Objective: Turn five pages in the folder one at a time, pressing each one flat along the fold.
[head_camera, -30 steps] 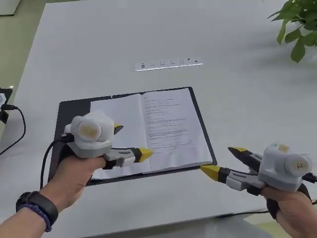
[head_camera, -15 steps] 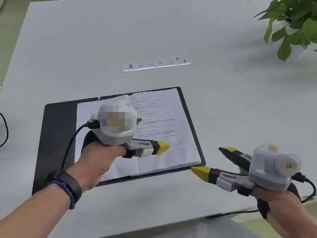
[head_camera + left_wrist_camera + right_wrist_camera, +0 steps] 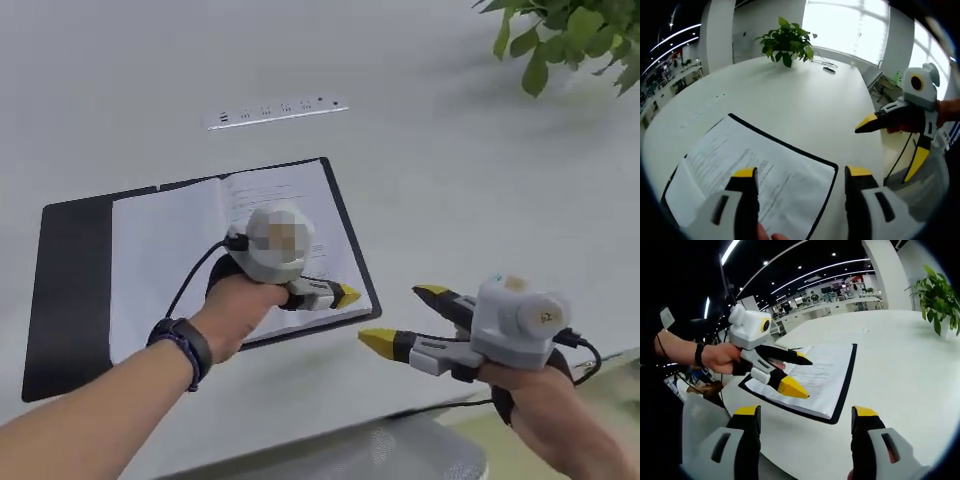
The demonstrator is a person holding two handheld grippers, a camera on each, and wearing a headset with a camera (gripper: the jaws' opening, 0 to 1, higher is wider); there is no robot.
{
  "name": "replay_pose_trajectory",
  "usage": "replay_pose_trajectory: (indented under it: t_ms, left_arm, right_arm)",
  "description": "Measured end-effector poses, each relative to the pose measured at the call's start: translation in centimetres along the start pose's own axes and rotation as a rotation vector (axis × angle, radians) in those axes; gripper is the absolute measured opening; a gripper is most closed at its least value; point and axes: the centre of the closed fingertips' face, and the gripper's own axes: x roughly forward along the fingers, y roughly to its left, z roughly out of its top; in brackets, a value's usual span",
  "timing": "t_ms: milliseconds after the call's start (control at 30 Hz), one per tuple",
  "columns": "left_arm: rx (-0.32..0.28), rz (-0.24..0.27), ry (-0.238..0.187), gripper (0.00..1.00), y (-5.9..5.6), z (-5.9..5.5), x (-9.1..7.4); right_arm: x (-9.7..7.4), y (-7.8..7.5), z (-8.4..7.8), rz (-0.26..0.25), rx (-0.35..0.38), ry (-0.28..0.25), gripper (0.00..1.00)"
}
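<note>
Black-covered folder of printed white pages [image 3: 70, 300] lies open on the pale table [image 3: 450, 150]; your left gripper [image 3: 801, 172], jaws apart, hovers over its right corner, likely to pinch a page, your right gripper [image 3: 405, 316] spread wide nearby

Head view. Folder [image 3: 160, 260] lies open on the table [image 3: 450, 170], centre-left of frame. Power strip [image 3: 275, 112] is on the table behind the folder, upper centre, well apart from it. Plant [image 3: 570, 35] stands in the upper right corner. Left gripper [image 3: 340, 294] is over the folder's right-hand page, near its lower right corner; contact with the page cannot be told. Right gripper [image 3: 404, 316] is to its right, off the folder, over the table near the front edge, lower right of frame.

Right gripper view. Folder at centre, left gripper in front of it at centre left, plant at far right.
</note>
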Motion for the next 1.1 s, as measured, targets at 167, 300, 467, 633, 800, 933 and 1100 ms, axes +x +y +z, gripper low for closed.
replay_pose_trajectory:
  t_ms: [167,300,467,633,800,933,1100]
  left_arm:
    - [-0.019,0.026,0.017,0.70,-0.2,-0.6,1.7]
    - [0.007,0.046,0.055,0.69,-0.2,-1.5,2.8]
    - [0.058,0.059,0.089,0.68,-0.1,-2.5,3.6]
    - [0.060,0.058,0.096,0.67,0.0,-2.7,3.7]
    - [0.057,0.053,0.088,0.65,0.2,-2.7,3.6]
    - [0.063,0.047,0.085,0.60,0.6,-2.8,3.5]
    - [0.060,0.040,0.081,0.58,0.7,-3.0,3.2]
  right_arm:
    - [-0.1,-0.1,-0.4,0.003,0.009,0.005,0.73]
    - [-0.2,-0.5,-0.6,0.009,0.015,0.008,0.72]
    - [-0.2,-0.9,-0.5,0.014,0.018,0.008,0.72]
    - [0.1,-1.1,-0.4,0.015,0.029,0.006,0.70]
    - [0.6,-1.0,-0.3,0.035,0.028,0.012,0.68]
    - [0.9,-0.8,-0.1,0.047,0.020,0.014,0.67]
    - [1.4,-1.0,0.3,0.052,0.026,0.011,0.65]
